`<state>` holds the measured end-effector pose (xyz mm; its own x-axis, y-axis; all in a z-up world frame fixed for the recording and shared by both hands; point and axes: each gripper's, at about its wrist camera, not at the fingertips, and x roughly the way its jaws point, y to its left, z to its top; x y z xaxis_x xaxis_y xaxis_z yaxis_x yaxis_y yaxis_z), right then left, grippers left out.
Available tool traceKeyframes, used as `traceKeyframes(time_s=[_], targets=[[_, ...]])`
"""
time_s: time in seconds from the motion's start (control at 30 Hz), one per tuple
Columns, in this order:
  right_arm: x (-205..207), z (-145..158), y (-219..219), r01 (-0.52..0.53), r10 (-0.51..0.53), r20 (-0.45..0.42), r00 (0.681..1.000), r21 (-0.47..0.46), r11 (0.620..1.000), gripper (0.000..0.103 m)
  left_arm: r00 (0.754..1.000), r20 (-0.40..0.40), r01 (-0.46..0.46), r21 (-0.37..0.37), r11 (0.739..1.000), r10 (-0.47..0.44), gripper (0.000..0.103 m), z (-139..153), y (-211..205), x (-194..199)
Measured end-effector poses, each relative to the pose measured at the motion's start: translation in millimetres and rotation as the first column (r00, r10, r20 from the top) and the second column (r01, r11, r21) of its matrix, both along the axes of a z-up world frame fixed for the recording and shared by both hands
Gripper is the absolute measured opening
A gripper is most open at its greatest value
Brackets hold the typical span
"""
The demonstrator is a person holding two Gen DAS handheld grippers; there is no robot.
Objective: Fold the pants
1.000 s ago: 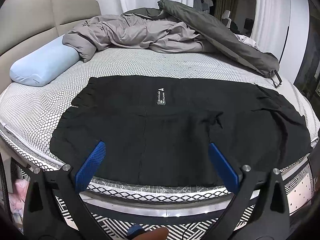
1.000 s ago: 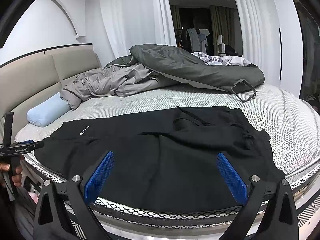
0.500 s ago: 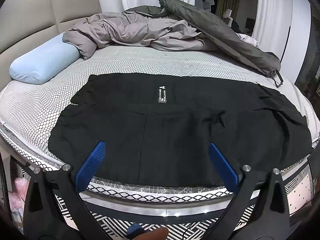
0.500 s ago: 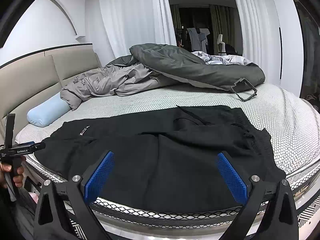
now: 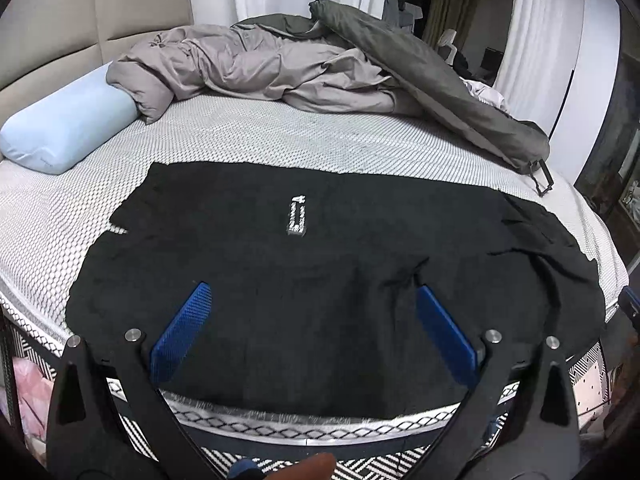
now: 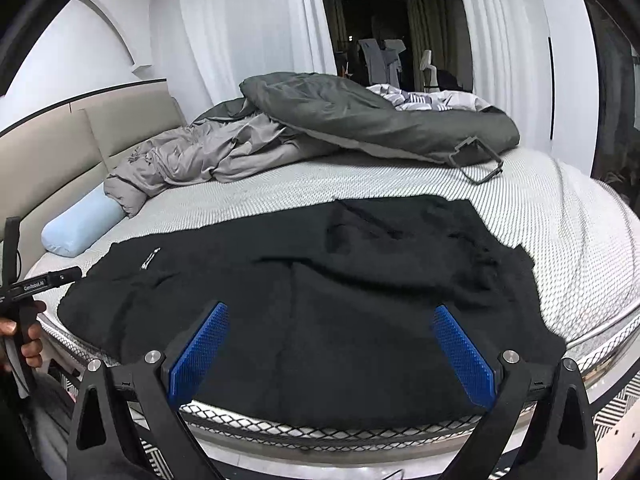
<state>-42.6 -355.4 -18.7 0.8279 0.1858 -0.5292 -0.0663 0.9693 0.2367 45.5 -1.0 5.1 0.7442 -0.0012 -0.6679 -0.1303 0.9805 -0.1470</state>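
The black pants [image 5: 320, 272] lie spread flat across the near part of the round bed, with a small white label [image 5: 297, 216] near the far edge. They also show in the right wrist view [image 6: 320, 300]. My left gripper [image 5: 314, 292] is open and empty, hovering over the pants' near edge. My right gripper [image 6: 332, 312] is open and empty, above the near edge toward the right end. The left gripper's body [image 6: 28, 288] shows at the left in the right wrist view.
A light blue bolster pillow [image 5: 68, 132] lies at the far left. A rumpled grey duvet [image 5: 260, 68] and dark green cover [image 5: 432, 92] are piled at the back of the bed. The mattress [image 5: 280, 140] has a white honeycomb surface. A beige headboard [image 5: 80, 28] stands at the left.
My left gripper has moved forward and lower over the pants, which now look larger. My right gripper has edged slightly closer. The pants have not moved.
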Motion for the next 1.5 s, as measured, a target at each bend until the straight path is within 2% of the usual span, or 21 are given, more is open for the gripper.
traceKeyframes(time_s=[0.17, 0.27, 0.33, 0.5, 0.57, 0.7, 0.83, 0.97, 1.1, 1.3, 1.4, 1.5], targets=[[2.2, 7.8, -10.3, 0.001, -0.002, 0.008, 1.000, 0.037, 0.999, 0.103, 1.000, -0.013, -0.001, 0.027, 1.000, 0.002, 0.102, 1.6, -6.7, 13.7], [4.4, 6.7, -12.3, -0.009, 0.009, 0.005, 1.000, 0.048, 0.999, 0.103, 0.999, -0.032, 0.030, 0.006, 1.000, -0.030, 0.102, 1.3, -11.5, 24.9], [6.8, 3.4, -13.8, -0.010, 0.010, -0.010, 1.000, 0.038, 0.999, 0.103, 0.998, -0.045, 0.052, -0.013, 0.999, -0.053, 0.102, 2.0, -13.7, 35.5], [11.4, -2.5, -21.9, -0.016, 0.018, -0.051, 0.999, 0.031, 0.999, 0.103, 0.998, -0.033, 0.057, 0.015, 0.998, -0.056, 0.102, 7.9, -14.6, 57.2], [16.2, -7.0, -24.5, -0.040, 0.044, -0.074, 0.996, 0.044, 0.998, 0.103, 0.998, -0.046, 0.032, 0.026, 0.999, -0.030, 0.102, 7.1, -10.2, 68.1], [25.6, -15.5, -28.9, -0.051, 0.052, -0.083, 0.995, 0.021, 0.998, 0.103, 0.999, -0.042, -0.018, -0.004, 1.000, 0.018, 0.102, 1.9, 3.2, 81.6], [35.2, -25.3, -37.5, -0.098, 0.102, -0.075, 0.992, 0.061, 0.993, 0.103, 0.998, -0.010, -0.068, 0.009, 0.998, 0.068, 0.102, -5.9, 10.8, 89.2], [42.2, -28.6, -39.5, -0.154, 0.156, -0.047, 0.987, 0.044, 0.987, 0.103, 0.995, 0.004, -0.100, 0.019, 0.995, 0.100, 0.102, -18.9, 13.5, 87.2], [51.6, -36.6, -47.3, -0.193, 0.197, -0.058, 0.979, 0.076, 0.978, 0.103, 0.991, -0.009, -0.130, 0.003, 0.992, 0.130, 0.102, -30.9, 18.7, 83.6], [54.9, -47.4, -67.7, -0.119, 0.133, -0.094, 0.987, 0.140, 0.983, 0.103, 0.995, -0.025, -0.097, 0.050, 0.994, 0.098, 0.102, -43.3, 22.8, 59.0], [42.5, -52.2, -77.0, -0.064, 0.080, -0.107, 0.991, 0.147, 0.987, 0.103, 0.993, -0.041, -0.106, 0.034, 0.994, 0.107, 0.102, -46.7, 49.2, 34.5], [26.3, -63.5, -93.6, 0.009, 0.014, -0.129, 0.992, 0.175, 0.985, 0.103, 0.989, -0.043, -0.138, 0.011, 0.990, 0.139, 0.102, -50.5, 93.6, 7.1]])
